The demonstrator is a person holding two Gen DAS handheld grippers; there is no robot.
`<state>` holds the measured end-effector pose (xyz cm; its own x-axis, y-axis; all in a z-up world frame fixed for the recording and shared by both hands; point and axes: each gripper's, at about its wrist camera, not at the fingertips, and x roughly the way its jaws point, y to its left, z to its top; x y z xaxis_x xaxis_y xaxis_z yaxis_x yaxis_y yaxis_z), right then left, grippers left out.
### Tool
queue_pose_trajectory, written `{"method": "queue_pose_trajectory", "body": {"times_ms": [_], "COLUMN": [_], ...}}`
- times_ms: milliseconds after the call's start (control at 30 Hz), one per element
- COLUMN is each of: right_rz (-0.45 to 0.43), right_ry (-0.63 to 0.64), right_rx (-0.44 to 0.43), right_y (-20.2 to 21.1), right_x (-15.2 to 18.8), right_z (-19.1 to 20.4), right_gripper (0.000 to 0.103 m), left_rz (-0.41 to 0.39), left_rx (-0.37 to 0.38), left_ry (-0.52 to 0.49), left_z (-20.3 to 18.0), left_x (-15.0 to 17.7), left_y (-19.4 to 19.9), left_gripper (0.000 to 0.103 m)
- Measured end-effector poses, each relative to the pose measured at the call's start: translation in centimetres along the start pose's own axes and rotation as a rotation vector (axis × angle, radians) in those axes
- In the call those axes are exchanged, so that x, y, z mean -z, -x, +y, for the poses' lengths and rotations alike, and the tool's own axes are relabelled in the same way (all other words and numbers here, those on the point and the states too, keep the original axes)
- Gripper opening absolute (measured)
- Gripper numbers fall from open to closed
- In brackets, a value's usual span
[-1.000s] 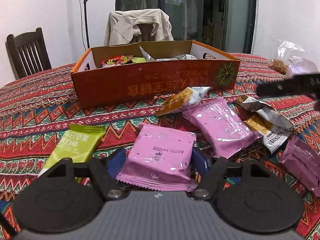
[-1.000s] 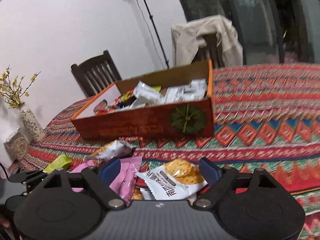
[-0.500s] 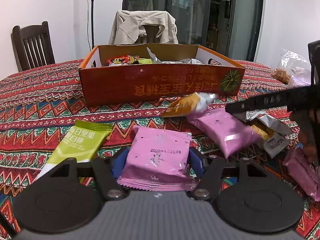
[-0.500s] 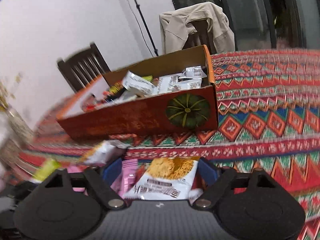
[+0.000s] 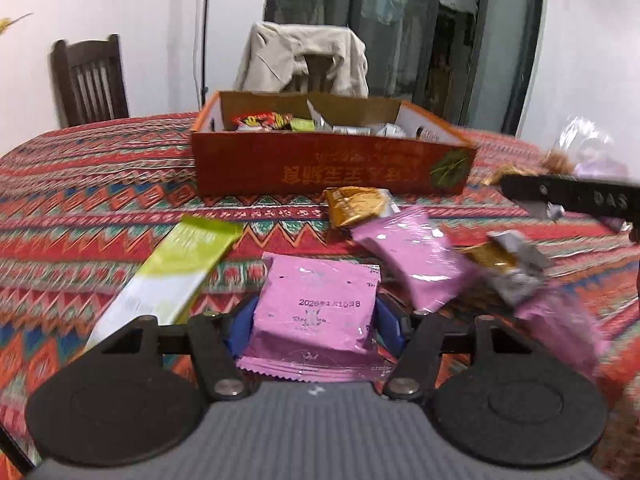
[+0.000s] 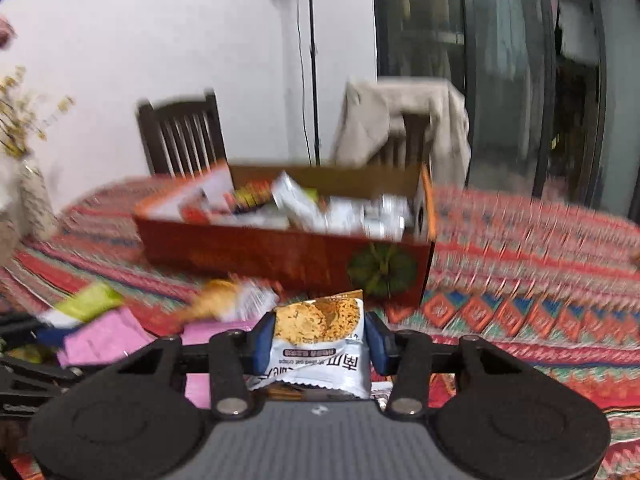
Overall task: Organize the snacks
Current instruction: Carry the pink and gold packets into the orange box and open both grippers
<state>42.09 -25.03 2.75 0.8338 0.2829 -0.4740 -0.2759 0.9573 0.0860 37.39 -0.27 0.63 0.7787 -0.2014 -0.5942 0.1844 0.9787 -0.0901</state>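
Orange box (image 6: 280, 256) – contents blurred; green packet (image 5: 168, 276) partly cut off

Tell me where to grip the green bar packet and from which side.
Grip the green bar packet across its narrow width near the middle, coming from above. It lies flat on the tablecloth, long and thin, with its long sides free. The pink packet beside it sits between the closing left gripper's jaws.

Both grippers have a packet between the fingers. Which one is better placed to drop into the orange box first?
Right, probably. The right gripper is closing on the crisp packet, near the orange box. The left gripper is closing around the pink packet, farther back with other snacks between.
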Motion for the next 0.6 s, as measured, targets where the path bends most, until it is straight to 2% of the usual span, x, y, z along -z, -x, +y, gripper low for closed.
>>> {"method": "queue_pose_trajectory", "body": {"times_ms": [100, 233, 400, 600], "right_rz": [-0.032, 0.001, 0.063, 0.011], "right_ry": [-0.024, -0.026, -0.046, -0.062], "right_rx": [-0.035, -0.088, -0.113, -0.129], "right_y": [4.6, 9.0, 11.4, 14.4], "right_x": [1.5, 5.5, 9.3, 9.9], "right_z": [0.7, 2.5, 3.6, 3.4], "right_gripper": [0.046, 0.046, 0.046, 0.046], "left_rz": [-0.034, -0.030, -0.005, -0.047], "left_rx": [-0.007, 0.009, -0.009, -0.010], "left_ry": [0.055, 0.079, 0.070, 0.053], "left_z": [-0.8, -2.1, -3.6, -4.8], "left_x": [1.9, 4.5, 5.7, 5.5], "left_y": [4.3, 8.5, 10.5, 12.6], "left_gripper": [0.063, 0.063, 0.063, 0.063]}}
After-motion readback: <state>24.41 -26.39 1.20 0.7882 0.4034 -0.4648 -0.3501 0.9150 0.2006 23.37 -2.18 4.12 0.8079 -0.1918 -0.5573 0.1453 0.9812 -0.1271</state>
